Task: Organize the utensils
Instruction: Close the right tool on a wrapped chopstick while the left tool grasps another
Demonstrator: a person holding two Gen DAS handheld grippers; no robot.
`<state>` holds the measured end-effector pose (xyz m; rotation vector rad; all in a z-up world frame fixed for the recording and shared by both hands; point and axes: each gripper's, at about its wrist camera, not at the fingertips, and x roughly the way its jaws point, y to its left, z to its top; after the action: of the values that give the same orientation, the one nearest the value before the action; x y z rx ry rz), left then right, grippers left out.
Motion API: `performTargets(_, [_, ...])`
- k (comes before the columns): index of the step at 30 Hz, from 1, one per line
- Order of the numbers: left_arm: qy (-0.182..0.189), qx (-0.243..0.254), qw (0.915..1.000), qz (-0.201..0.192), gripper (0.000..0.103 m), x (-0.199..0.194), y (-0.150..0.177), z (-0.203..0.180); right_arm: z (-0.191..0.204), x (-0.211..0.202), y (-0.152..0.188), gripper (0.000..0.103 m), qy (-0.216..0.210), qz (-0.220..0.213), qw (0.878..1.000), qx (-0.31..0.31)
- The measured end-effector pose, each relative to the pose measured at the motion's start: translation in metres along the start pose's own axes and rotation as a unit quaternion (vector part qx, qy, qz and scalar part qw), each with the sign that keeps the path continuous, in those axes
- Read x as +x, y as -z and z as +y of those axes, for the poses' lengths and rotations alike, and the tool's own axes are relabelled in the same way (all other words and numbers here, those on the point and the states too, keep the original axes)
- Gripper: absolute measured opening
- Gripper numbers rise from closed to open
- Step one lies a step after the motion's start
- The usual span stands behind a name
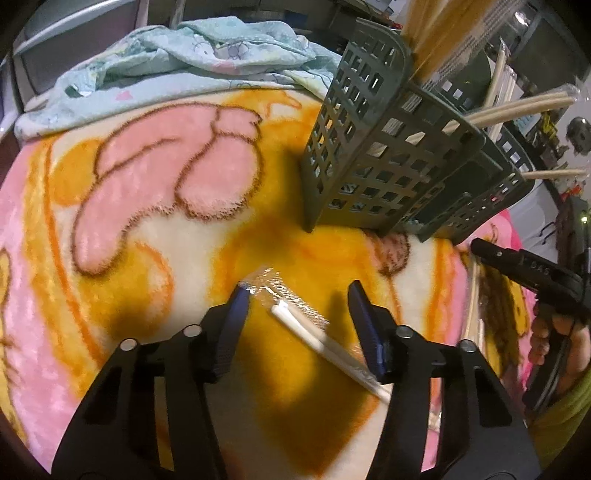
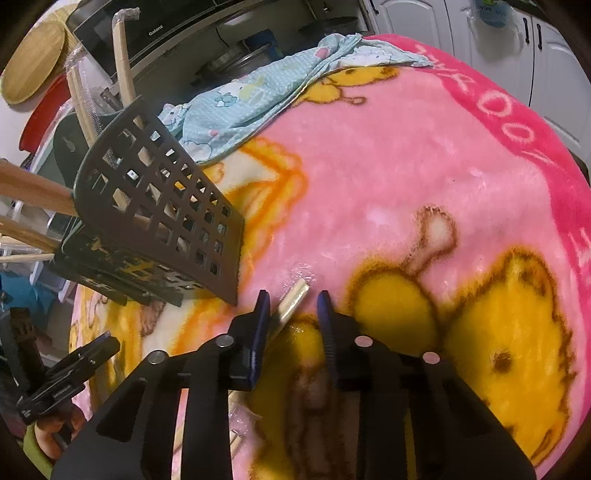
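Note:
A pair of white chopsticks in clear wrap [image 1: 314, 332] lies slantwise on the blanket between the fingers of my left gripper [image 1: 297, 295]. The jaws stand apart and the pads do not press on it; its lower end runs under the right finger. In the right wrist view a second wrapped pair of pale chopsticks [image 2: 293, 301] lies between the fingers of my right gripper [image 2: 293, 297], close against the left pad, with a gap to the right one. A grey lattice utensil caddy [image 1: 388, 147] [image 2: 159, 206] stands behind both, with several wooden chopsticks [image 1: 517, 107] sticking out.
A pink and yellow cartoon blanket [image 1: 147, 184] [image 2: 406, 166] covers the surface. A crumpled light-blue cloth [image 1: 184, 55] [image 2: 258, 92] lies at its far edge. More wrapped chopsticks [image 1: 474, 302] lie to the right of the left gripper. A microwave [image 2: 166, 33] and white cabinets [image 2: 480, 44] stand behind.

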<state>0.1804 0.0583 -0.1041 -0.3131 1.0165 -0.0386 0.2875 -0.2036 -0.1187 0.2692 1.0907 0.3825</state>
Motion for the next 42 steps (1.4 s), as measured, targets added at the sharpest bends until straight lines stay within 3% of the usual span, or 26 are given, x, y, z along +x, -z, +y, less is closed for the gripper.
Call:
performTargets(4, [-0.01,-0.001,0.9999,-0.005,0.026,0.0,-0.001,0.005,0.005,-0.001,0.005,0.016,-0.009,-0.006,1.0,-0.002])
performTargets(12, [-0.015,0.007,0.9998,-0.014,0.02,-0.002,0.0,0.012,0.017,-0.025,0.014,0.013,-0.003,-0.039,0.999,-0.005])
performTargets(18, [0.001,0.01,0.9999,-0.008,0.012,-0.004,0.001,0.016,0.023,-0.056,0.018,0.012,-0.01,-0.068,0.998,-0.012])
performTargets(22, [0.03,-0.012,0.9994,-0.014,0.002,-0.011,0.002,0.027,0.031,-0.073,0.022,0.012,-0.009,-0.082,0.996,-0.025])
performTargets(31, [0.077,0.001,0.9955,-0.055,0.002,-0.056,-0.002,0.016,0.048,-0.109,0.027,0.011,-0.013,-0.118,0.992,-0.051])
performTargets(42, [0.1,0.039,0.9903,-0.088,0.002,-0.095,-0.003,-0.018,0.064,-0.145,0.037,0.011,-0.007,-0.152,0.985,-0.087])
